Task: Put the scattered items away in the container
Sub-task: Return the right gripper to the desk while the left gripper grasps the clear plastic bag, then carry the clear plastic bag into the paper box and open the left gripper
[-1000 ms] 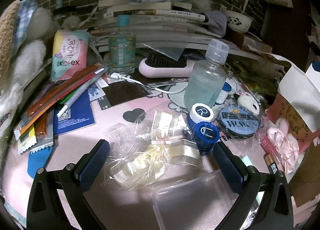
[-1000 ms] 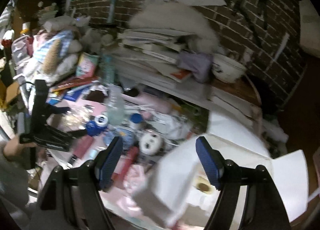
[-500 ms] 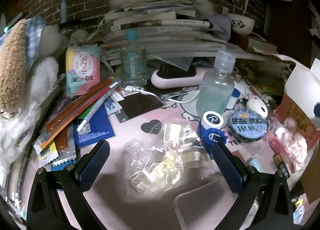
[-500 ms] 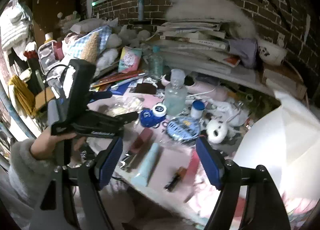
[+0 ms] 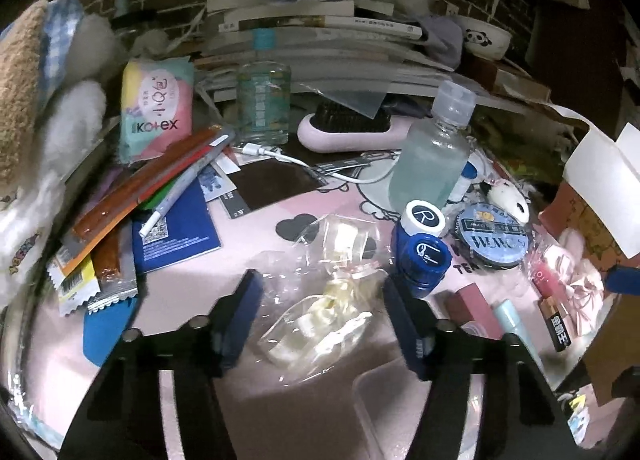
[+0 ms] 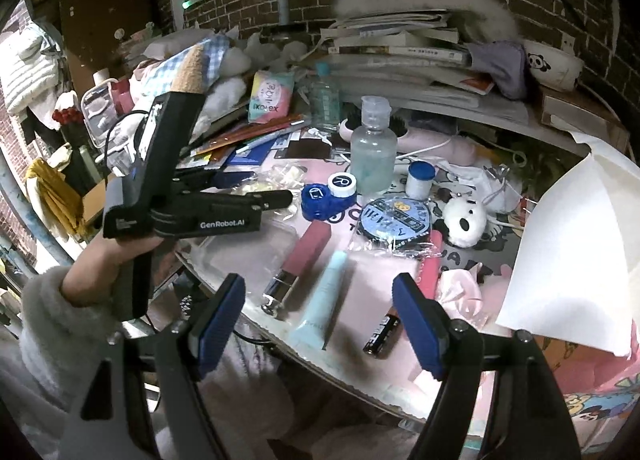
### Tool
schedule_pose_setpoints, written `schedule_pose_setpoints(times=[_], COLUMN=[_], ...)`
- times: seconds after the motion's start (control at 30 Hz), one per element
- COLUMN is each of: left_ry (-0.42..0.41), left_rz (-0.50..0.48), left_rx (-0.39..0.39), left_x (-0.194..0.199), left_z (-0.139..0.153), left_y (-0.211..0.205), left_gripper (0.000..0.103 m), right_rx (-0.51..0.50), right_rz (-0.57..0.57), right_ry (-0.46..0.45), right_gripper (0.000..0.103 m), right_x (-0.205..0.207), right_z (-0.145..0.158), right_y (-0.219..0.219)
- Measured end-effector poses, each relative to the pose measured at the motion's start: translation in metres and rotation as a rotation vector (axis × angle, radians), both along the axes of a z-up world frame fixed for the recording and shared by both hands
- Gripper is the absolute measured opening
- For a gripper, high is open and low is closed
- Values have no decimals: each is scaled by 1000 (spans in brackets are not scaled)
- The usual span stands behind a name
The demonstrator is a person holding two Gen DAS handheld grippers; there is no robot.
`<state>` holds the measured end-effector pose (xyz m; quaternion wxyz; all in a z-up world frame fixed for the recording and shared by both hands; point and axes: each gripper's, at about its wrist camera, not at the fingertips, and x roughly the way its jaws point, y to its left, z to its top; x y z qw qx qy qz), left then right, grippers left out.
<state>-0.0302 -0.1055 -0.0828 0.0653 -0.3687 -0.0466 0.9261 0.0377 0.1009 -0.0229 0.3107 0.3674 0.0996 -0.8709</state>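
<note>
**Labels across a crowded pink tabletop**

Printed "Kotex" on the pastel pack (image 5: 157, 113) at the back left. Marked "R" on the white cap and "L" on the blue cap of the lens case (image 5: 421, 244), just right of the crinkled clear bag of cream ribbon (image 5: 326, 314). Blurred lettering on the round blue tape roll (image 5: 493, 237), not fully readable. Chinese characters on the battery (image 5: 556, 326).

Left tongs (image 5: 322, 316) spread wide, released, straddling the ribbon bag, not gripping it. Clear lidded container (image 5: 404, 412) just below, at the near edge.

Only from the right wrist: "GenRobot.AI" on the left tool's body, a hand (image 6: 108, 256) in a fluffy sleeve, pink lipstick tube (image 6: 302, 260), mint tube (image 6: 324, 300). Right tongs (image 6: 318, 324) released, empty, above the mint tube.
</note>
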Motion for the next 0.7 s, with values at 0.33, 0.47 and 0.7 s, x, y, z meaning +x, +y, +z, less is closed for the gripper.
schedule_pose_setpoints(times=[0.33,0.47,0.7], left_ry=[-9,10,64], left_rz=[-23,-8,-13], left_rx=[39,43,58], left_x=[1,3,5], left_z=[2,11,39], left_y=[1,0,1], left_gripper=[22,22,22], right_rx=[-17,-42,-77], right_rz=[-36,-69,-143], right_ry=[8,-13,-2], right_gripper=[81,81,81], right_x=[-2,-8,-13], right_z=[-5,-8,-7], right_y=[3,6,11])
